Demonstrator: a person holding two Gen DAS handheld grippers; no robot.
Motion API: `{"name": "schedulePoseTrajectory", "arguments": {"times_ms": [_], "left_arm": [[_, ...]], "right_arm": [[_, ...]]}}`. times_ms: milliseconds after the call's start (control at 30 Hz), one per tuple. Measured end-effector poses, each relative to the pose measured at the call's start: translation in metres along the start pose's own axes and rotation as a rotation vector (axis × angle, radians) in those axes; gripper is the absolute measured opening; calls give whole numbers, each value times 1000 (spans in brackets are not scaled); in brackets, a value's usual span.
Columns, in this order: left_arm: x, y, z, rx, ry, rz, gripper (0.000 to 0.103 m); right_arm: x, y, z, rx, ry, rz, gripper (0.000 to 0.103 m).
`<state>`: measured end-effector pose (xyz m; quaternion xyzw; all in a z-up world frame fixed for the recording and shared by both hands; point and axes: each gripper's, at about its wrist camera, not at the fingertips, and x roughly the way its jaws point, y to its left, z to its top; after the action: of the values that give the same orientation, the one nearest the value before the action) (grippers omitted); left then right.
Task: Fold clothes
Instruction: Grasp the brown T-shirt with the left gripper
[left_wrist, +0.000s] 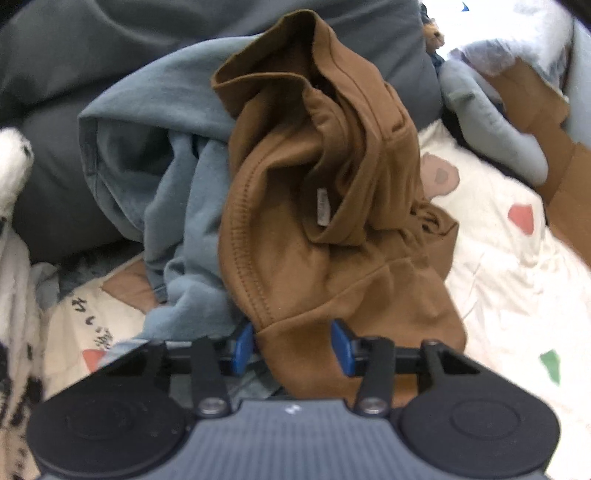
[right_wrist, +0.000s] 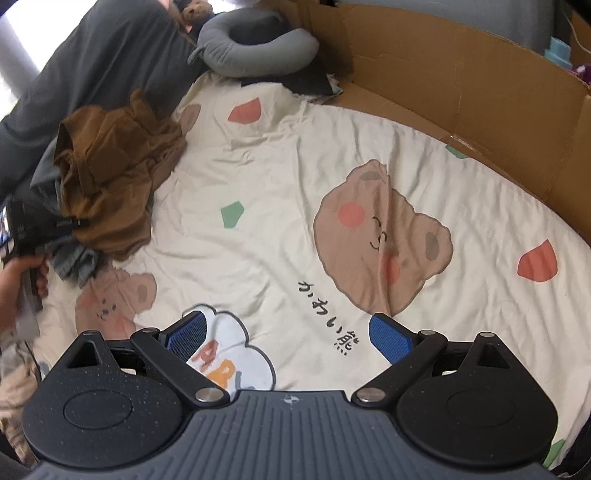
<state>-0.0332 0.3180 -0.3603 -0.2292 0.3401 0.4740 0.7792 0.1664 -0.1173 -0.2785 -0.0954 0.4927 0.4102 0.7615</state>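
A crumpled brown garment (left_wrist: 317, 192) lies on a blue-grey garment (left_wrist: 166, 166) on the bed. My left gripper (left_wrist: 293, 349) has its blue pads on either side of the brown garment's hem, shut on it. In the right wrist view the same brown garment (right_wrist: 107, 177) sits at the left on the blue-grey one (right_wrist: 70, 258), with the left gripper's black body (right_wrist: 33, 225) beside it. My right gripper (right_wrist: 288, 336) is open and empty, low over the cream bear-print sheet (right_wrist: 295, 192).
A dark grey duvet (left_wrist: 110, 44) lies behind the pile. A grey neck pillow (right_wrist: 255, 48) lies at the head of the bed. A cardboard wall (right_wrist: 461, 88) runs along the right side. A white spotted cloth (left_wrist: 14, 258) is at the left.
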Motion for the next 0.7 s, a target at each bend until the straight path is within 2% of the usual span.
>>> {"name": "schedulePoseTrajectory", "arguments": {"times_ms": [67, 100, 267, 700], "left_arm": [[-2, 0, 1, -9, -4, 0, 19], [-4, 0, 2, -13, -2, -6, 11], [-20, -6, -1, 7, -21, -78, 9], [-68, -45, -33, 78, 25, -244, 7]], "right_arm": [[2, 0, -1, -6, 10, 1, 98], [2, 0, -2, -8, 15, 1, 98], [4, -3, -3, 3, 20, 8, 98], [4, -7, -7, -3, 18, 7, 98]]}}
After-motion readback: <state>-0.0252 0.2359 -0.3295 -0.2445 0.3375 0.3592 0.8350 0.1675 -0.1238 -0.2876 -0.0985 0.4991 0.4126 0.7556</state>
